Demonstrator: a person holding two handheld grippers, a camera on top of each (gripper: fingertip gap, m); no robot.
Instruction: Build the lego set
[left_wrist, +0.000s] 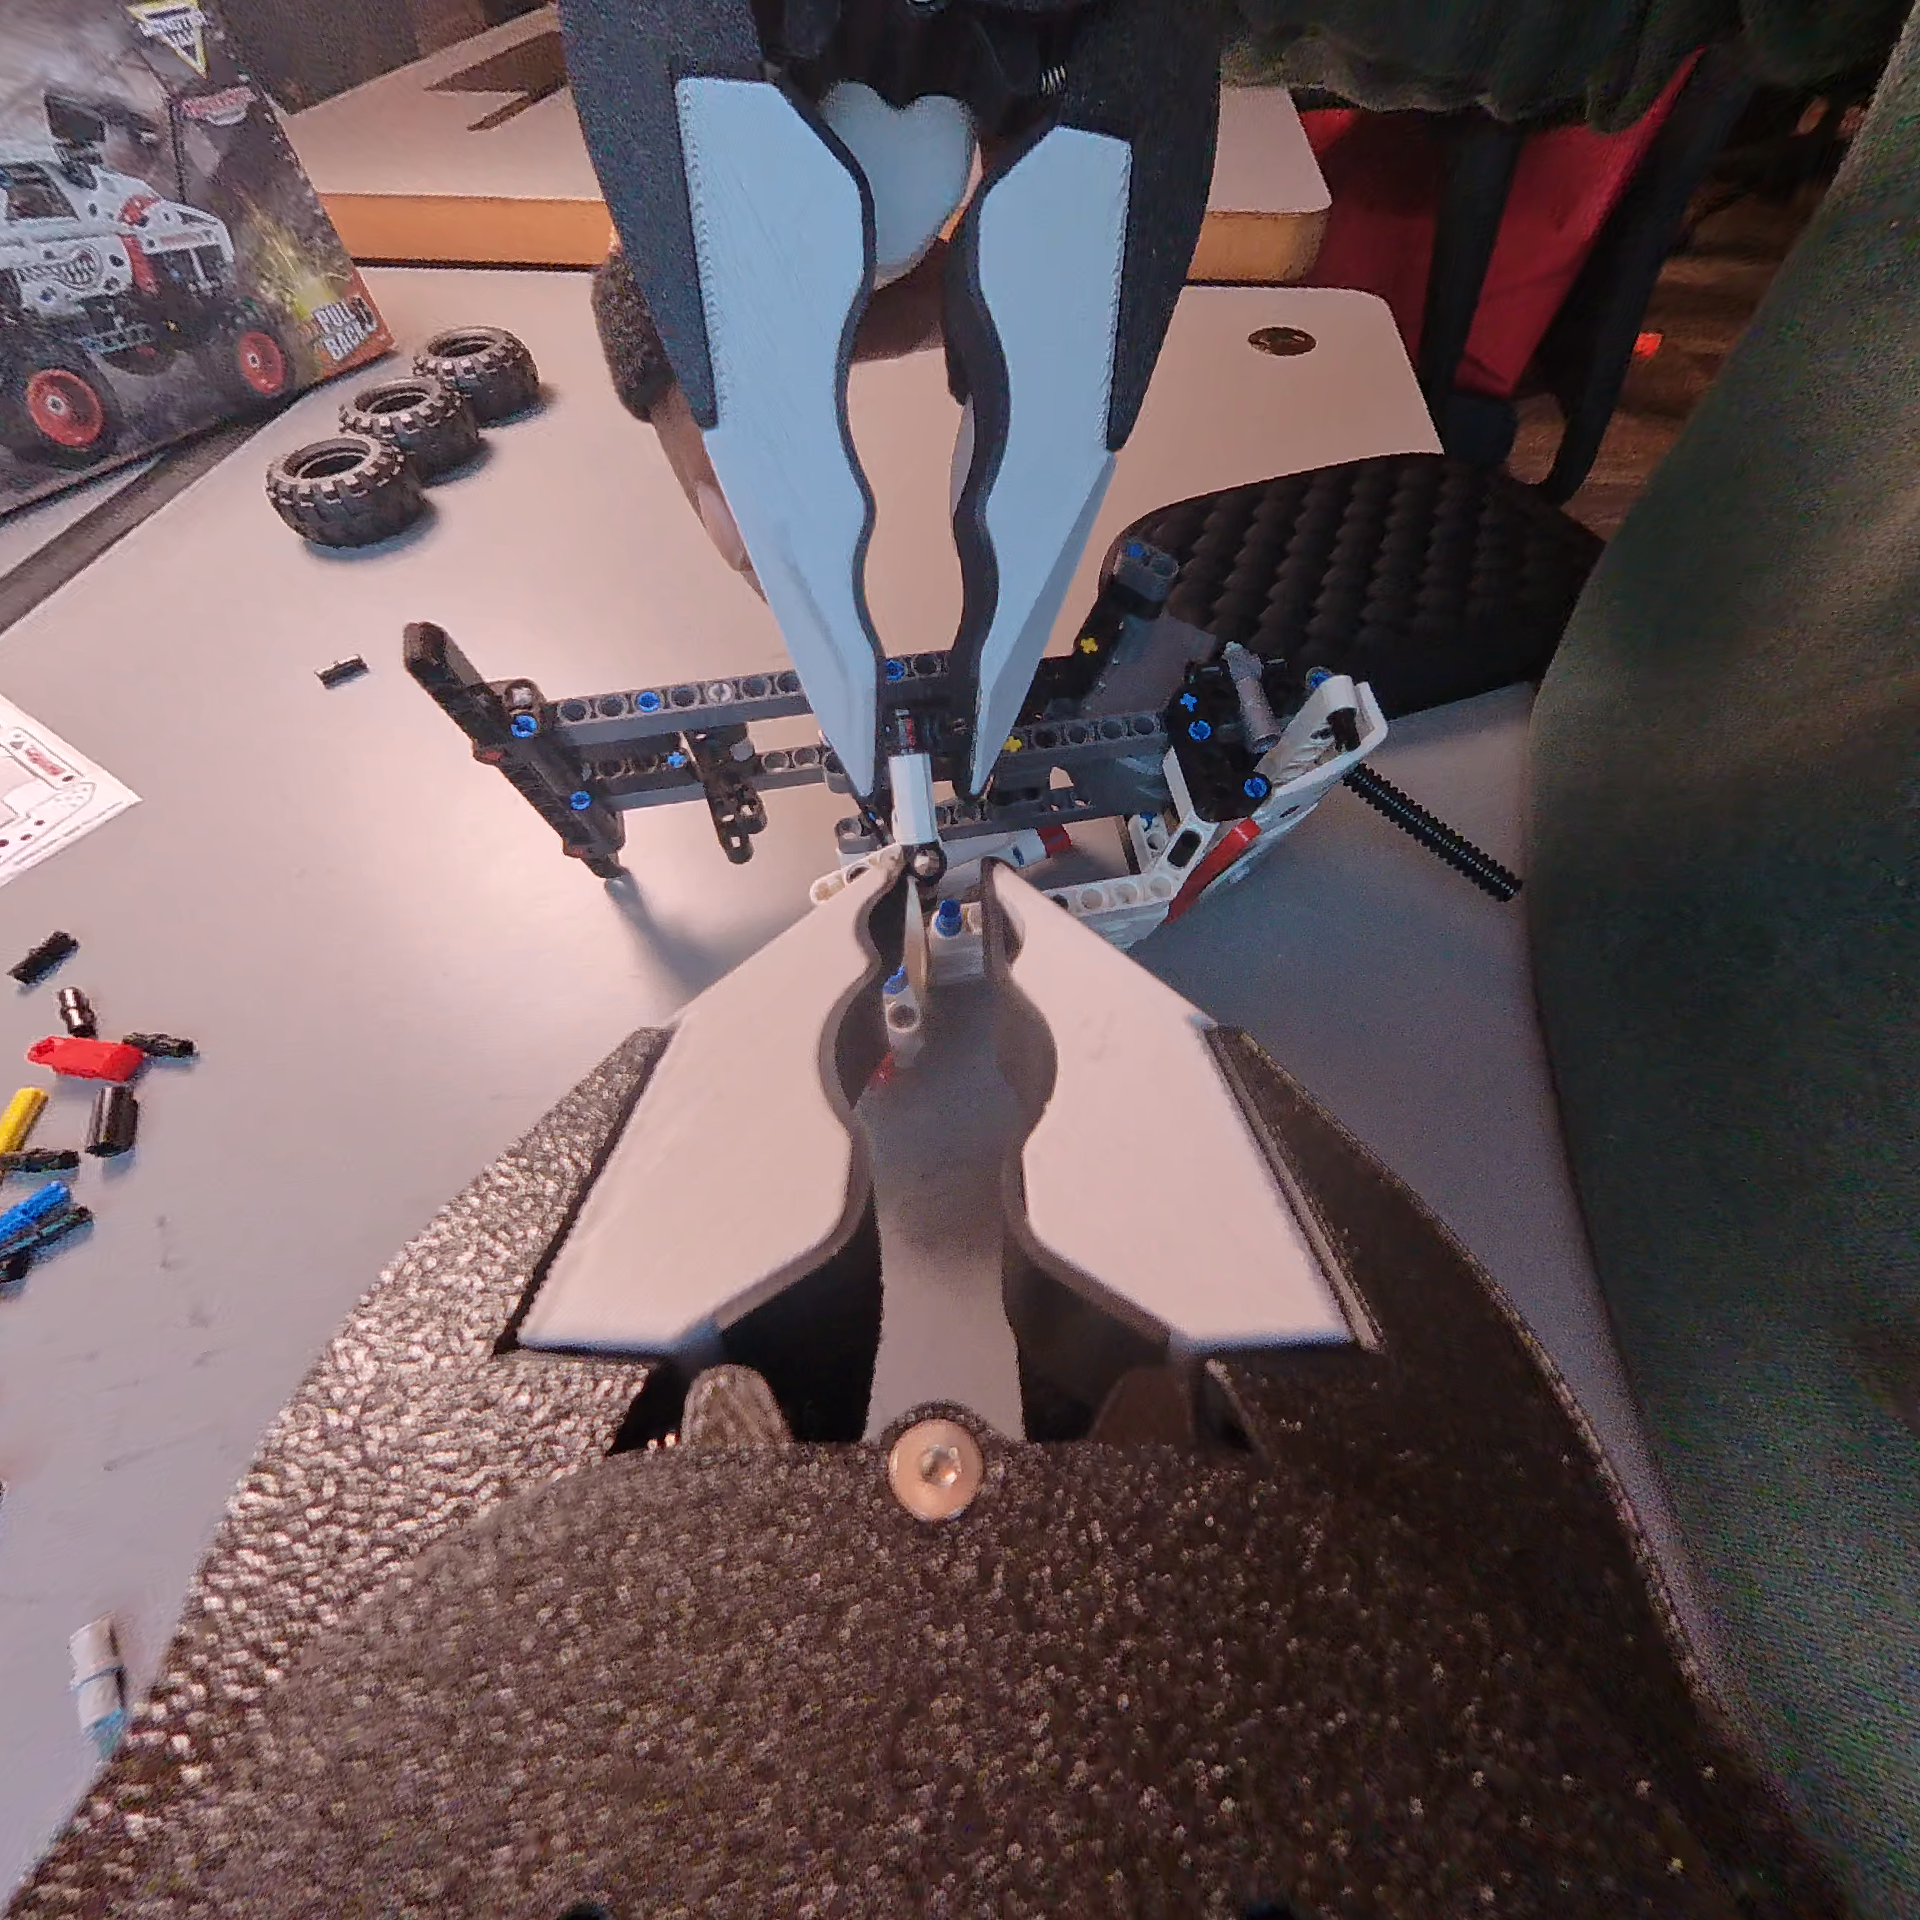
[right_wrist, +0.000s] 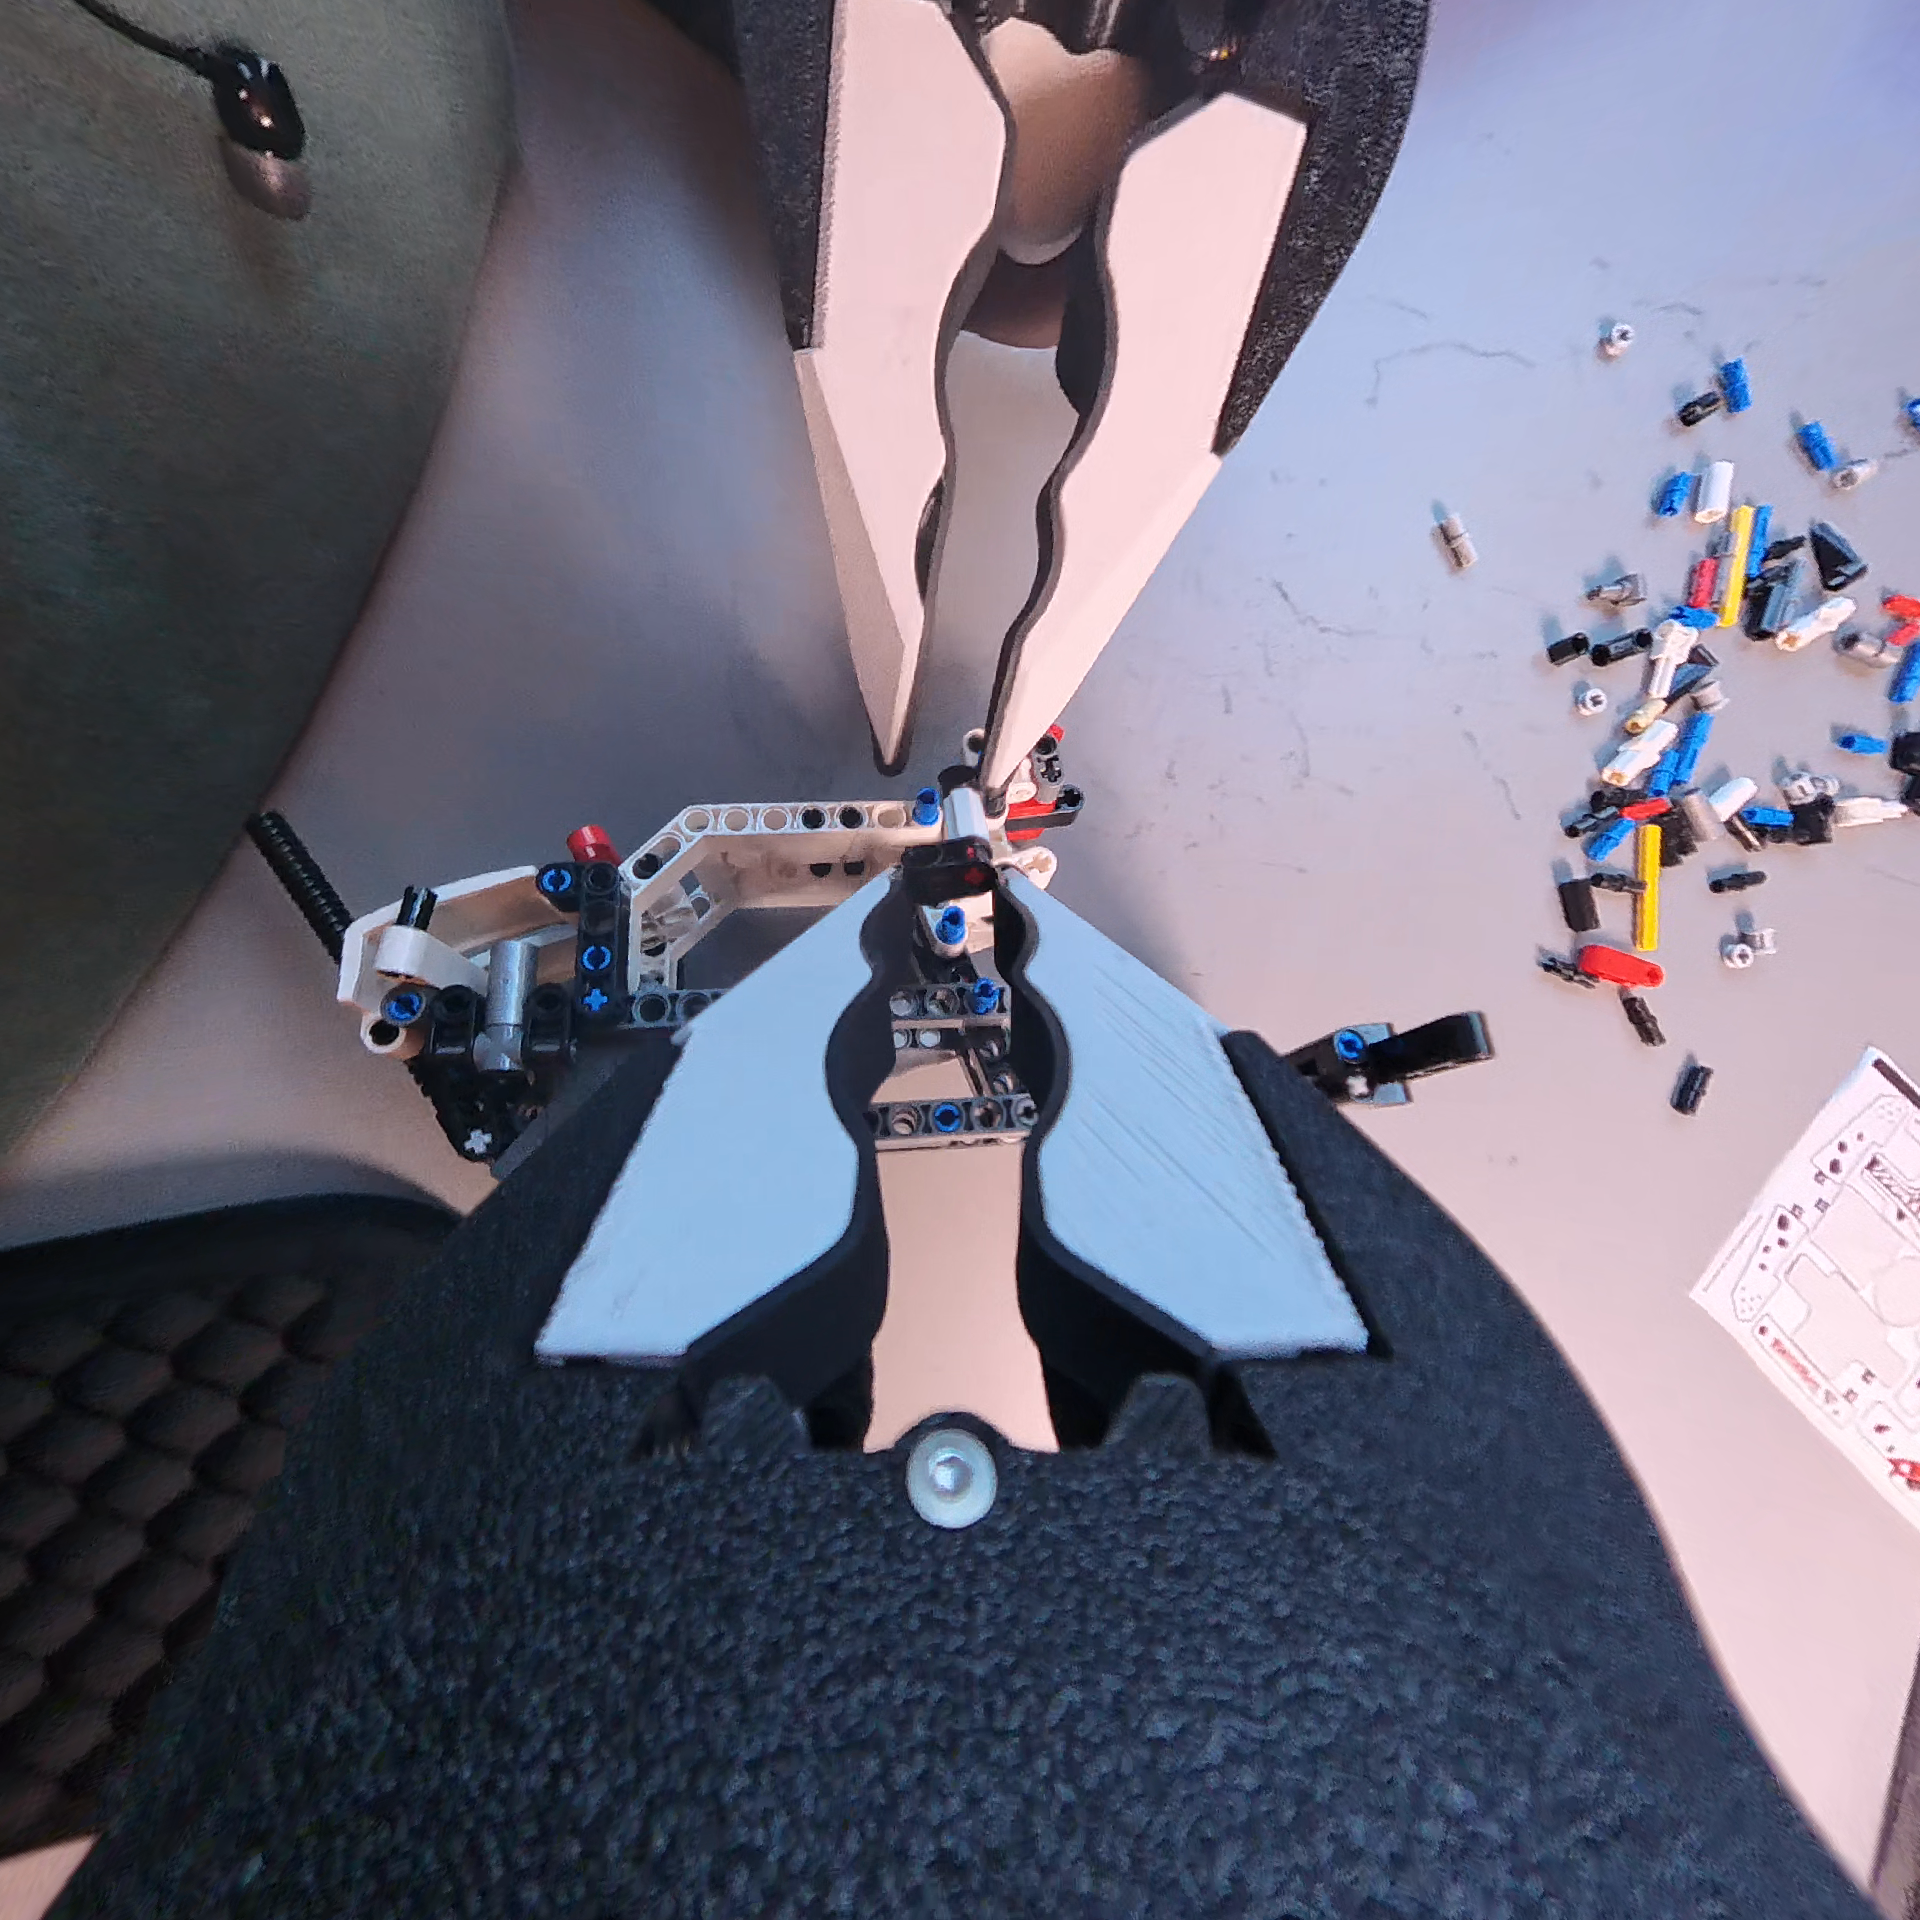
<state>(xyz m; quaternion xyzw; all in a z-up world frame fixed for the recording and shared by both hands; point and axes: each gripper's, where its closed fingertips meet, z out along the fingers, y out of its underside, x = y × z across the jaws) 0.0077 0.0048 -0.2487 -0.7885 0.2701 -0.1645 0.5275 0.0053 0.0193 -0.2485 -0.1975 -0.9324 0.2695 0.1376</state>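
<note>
The half-built Lego chassis (left_wrist: 675, 701) of grey, black and white beams lies on the grey table; it also shows in the right wrist view (right_wrist: 769, 831). My right gripper (right_wrist: 948, 883) is shut on a small black connector (right_wrist: 951, 868) with a white sleeve (right_wrist: 966, 810) on it, at the chassis's white frame. In the left wrist view the right gripper (left_wrist: 920, 805) comes in from above, opposite my left gripper (left_wrist: 940, 878). The left jaws stand narrowly apart around the piece's other end (left_wrist: 925, 862), with only one finger touching it. The left gripper also shows from above in the right wrist view (right_wrist: 943, 779).
Three black tyres (left_wrist: 343, 488) and the set's box (left_wrist: 125, 260) lie at the far left. Loose small parts (right_wrist: 1704, 665) and a sticker sheet (right_wrist: 1849, 1299) lie beside the chassis. A black chair seat (left_wrist: 1351, 561) and green cloth (left_wrist: 1714, 935) border the table edge. The grippers are tip to tip, or close to it.
</note>
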